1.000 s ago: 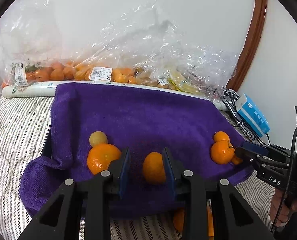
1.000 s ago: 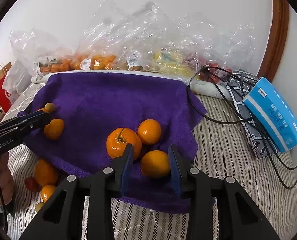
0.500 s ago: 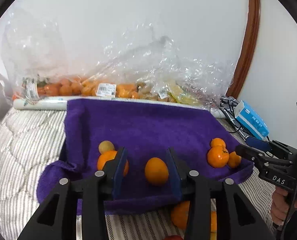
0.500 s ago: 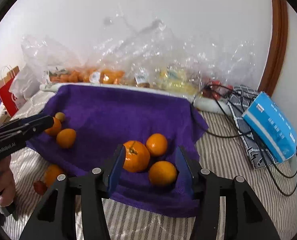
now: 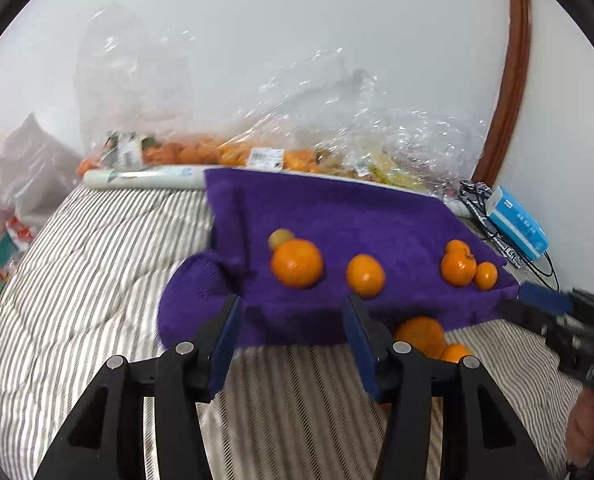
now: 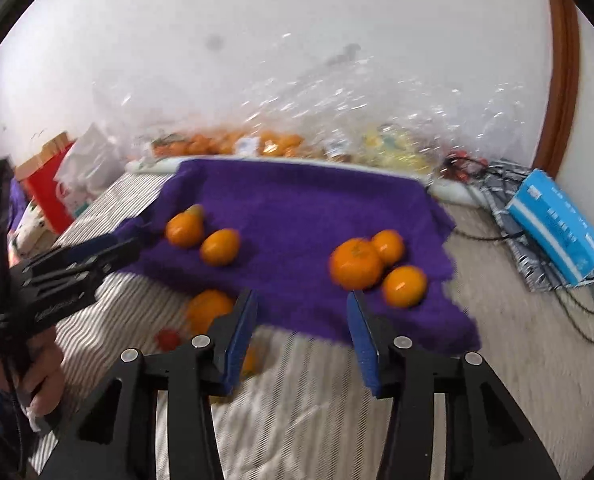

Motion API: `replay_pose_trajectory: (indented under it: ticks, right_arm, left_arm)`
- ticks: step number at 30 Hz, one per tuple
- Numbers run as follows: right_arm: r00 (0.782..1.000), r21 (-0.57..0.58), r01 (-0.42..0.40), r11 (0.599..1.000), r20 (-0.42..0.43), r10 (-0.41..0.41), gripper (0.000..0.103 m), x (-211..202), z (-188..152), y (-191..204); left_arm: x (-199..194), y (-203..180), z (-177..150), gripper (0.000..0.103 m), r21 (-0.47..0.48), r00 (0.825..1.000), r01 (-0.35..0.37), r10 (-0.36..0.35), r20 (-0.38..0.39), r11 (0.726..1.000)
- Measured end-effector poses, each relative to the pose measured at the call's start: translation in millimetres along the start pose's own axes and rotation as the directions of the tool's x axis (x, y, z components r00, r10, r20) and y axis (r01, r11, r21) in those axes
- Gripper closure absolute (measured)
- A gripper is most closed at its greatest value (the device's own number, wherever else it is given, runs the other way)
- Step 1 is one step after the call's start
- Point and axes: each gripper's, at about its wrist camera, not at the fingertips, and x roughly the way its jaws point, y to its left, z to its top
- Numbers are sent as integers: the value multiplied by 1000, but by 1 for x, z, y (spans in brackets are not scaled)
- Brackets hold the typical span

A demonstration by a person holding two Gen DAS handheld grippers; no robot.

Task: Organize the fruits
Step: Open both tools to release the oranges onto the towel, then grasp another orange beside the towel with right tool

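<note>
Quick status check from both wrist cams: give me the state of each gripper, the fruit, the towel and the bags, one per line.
Left gripper: jaws opening, nothing between them.
Right gripper: jaws closing, nothing between them.
Purple towel: spread on the bed, near edge rumpled.
Left orange group: resting on the towel.
Right orange group: resting on the towel, clustered.
Loose oranges: off the towel, on the striped bedding.
Plastic bags: fruit inside.

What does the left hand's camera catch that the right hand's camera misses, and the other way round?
Only the left view shows the right gripper reaching in from the side, and the wooden trim running far up the wall.

Only the right view shows the left gripper, a small red fruit on the striped bedding, and the red cables by the bags.

Both show the purple towel with two groups of oranges, the clear plastic bags of fruit behind it, and the blue box.
</note>
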Motion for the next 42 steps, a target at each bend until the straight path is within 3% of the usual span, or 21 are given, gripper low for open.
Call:
replay_pose_trajectory:
  ticks: [5, 10, 18, 33, 42]
  right_arm:
    - [999, -10, -17, 1000, -49, 16, 62, 6, -19, 26]
    - [996, -6, -19, 1000, -88, 19, 68, 19, -29, 32]
    - [992, -27, -39, 999, -118, 35, 68, 35, -30, 39]
    - [989, 81, -32, 996, -141, 43, 70, 54, -29, 8]
    - [987, 114, -69, 991, -136, 85, 71, 62, -22, -1]
  left_arm:
    - [6, 5, -9, 52, -12, 998, -1, 1, -65, 1000]
    - [2, 2, -9, 52, 0, 999, -8, 8, -43, 1000]
    - [6, -2, -7, 52, 9, 998, 6, -6, -63, 1000]
    - [17, -5, -10, 52, 17, 993, 15, -13, -115, 1000]
    - [23, 4, -11, 52, -46, 990, 8, -14, -139, 999]
